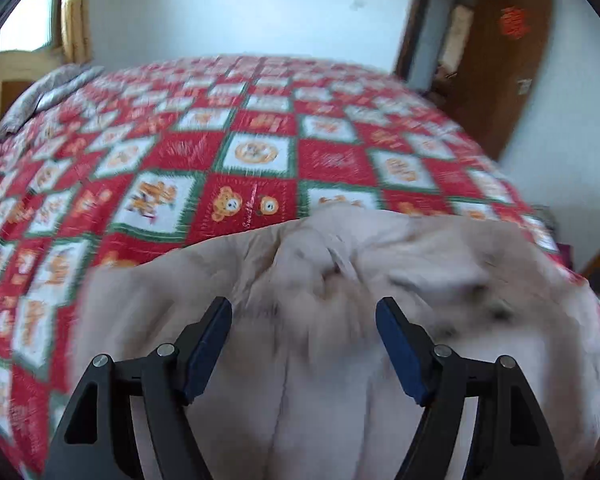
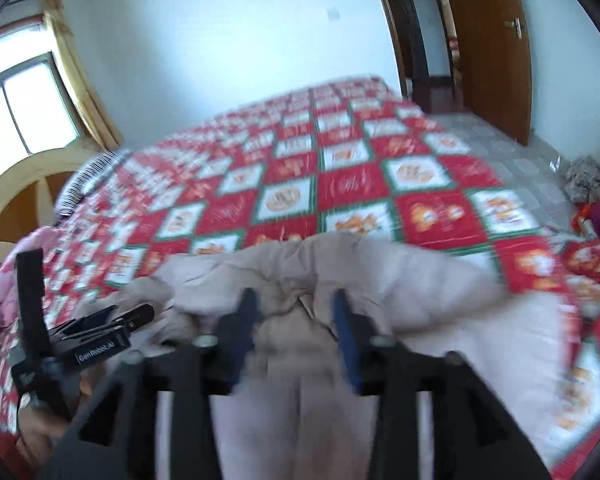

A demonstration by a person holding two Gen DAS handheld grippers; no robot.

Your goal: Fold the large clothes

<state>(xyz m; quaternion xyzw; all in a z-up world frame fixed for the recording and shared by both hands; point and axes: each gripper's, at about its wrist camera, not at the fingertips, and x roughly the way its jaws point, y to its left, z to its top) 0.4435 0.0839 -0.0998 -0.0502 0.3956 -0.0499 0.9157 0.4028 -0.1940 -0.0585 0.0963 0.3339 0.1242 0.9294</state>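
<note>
Left gripper (image 1: 304,308): black angular linkage, silver round pivot screws, dark blue pads on fingers (image 1: 210,348). Right gripper (image 2: 294,300): same black frame, blue-faced fingers (image 2: 346,336). White "GenRobot.AI" lettering on left body.

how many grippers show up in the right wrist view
2. The right gripper sits at bottom centre, jaws open over the beige coat. The left gripper comes in from the lower left, edge-on, so its jaws can't be read there.

The left tongs (image 1: 304,312) stand wide apart over a beige coat (image 1: 340,292), blurred, which lies on a bed (image 1: 260,152) with a red checked quilt.
</note>
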